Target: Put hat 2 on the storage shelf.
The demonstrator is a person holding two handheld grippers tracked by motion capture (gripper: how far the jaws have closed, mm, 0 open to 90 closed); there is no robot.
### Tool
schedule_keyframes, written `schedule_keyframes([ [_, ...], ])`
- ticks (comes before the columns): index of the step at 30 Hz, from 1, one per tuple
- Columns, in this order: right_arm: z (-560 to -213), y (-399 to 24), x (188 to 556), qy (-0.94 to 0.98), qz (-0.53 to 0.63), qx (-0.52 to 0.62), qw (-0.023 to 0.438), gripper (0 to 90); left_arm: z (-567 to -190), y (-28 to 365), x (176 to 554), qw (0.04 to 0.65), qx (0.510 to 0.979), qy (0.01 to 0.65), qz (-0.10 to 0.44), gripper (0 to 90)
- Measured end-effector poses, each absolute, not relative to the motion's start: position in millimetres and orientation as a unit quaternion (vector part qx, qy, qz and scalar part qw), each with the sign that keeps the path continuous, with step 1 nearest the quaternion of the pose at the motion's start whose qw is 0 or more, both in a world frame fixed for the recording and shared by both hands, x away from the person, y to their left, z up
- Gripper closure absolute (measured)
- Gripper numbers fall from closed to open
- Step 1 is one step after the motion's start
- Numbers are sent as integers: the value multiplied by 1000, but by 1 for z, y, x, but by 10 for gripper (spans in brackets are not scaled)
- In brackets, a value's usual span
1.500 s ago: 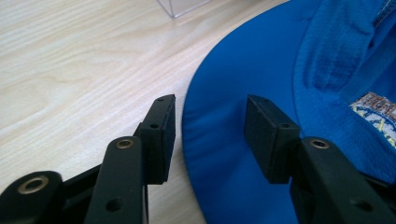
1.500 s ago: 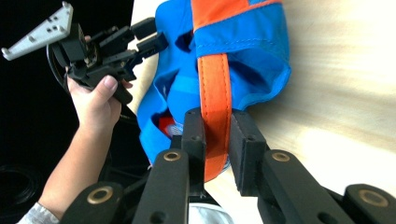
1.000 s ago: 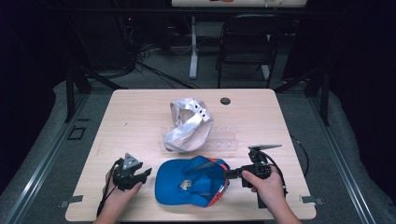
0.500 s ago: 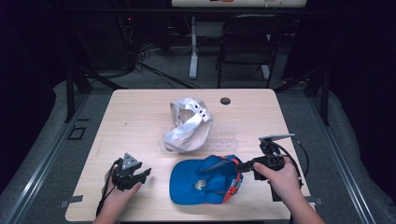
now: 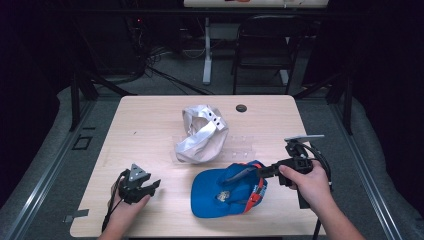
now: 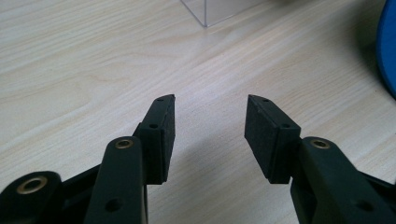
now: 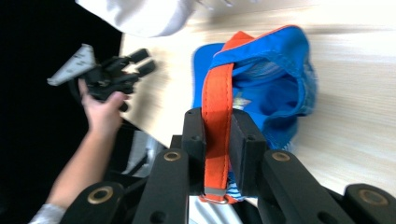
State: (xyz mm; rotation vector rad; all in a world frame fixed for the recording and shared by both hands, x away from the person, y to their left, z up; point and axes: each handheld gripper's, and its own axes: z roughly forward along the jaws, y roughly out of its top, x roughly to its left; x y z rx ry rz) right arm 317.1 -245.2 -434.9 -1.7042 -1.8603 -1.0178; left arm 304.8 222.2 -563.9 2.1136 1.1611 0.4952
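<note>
A blue cap [image 5: 220, 192] with an orange strap [image 7: 216, 88] lies near the table's front edge, right of centre. My right gripper [image 5: 251, 173] reaches in from the right. In the right gripper view my right gripper [image 7: 217, 114] is shut on that strap, with the cap's blue crown [image 7: 280, 74] beyond it. My left gripper [image 5: 150, 187] rests on the table at the front left, well apart from the cap. In the left gripper view my left gripper [image 6: 210, 100] stands open over bare wood, nothing between the pads, and the cap's blue edge [image 6: 388, 46] sits at the far right.
A crumpled silver-white cap [image 5: 200, 135] sits mid-table, with a clear plastic piece [image 5: 242, 145] beside it, its corner [image 6: 205, 11] also ahead of the left gripper. A small black disc [image 5: 241, 107] lies at the back. A chair [image 5: 262, 45] stands beyond the table.
My right gripper has drawn the blue cap to the right along the front of the table, holding its strap. The left gripper has stayed put.
</note>
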Motion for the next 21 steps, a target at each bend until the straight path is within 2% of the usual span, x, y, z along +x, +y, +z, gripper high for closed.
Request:
schedule_keyframes([
  [11, -425, -247, 323, -615, -423, -593, 300, 780, -565, 222, 305, 331, 811, 444, 189, 533],
  [21, -413, -245, 329, -569, -457, -597, 334, 780, -564, 221, 304, 330, 812, 442, 191, 534],
])
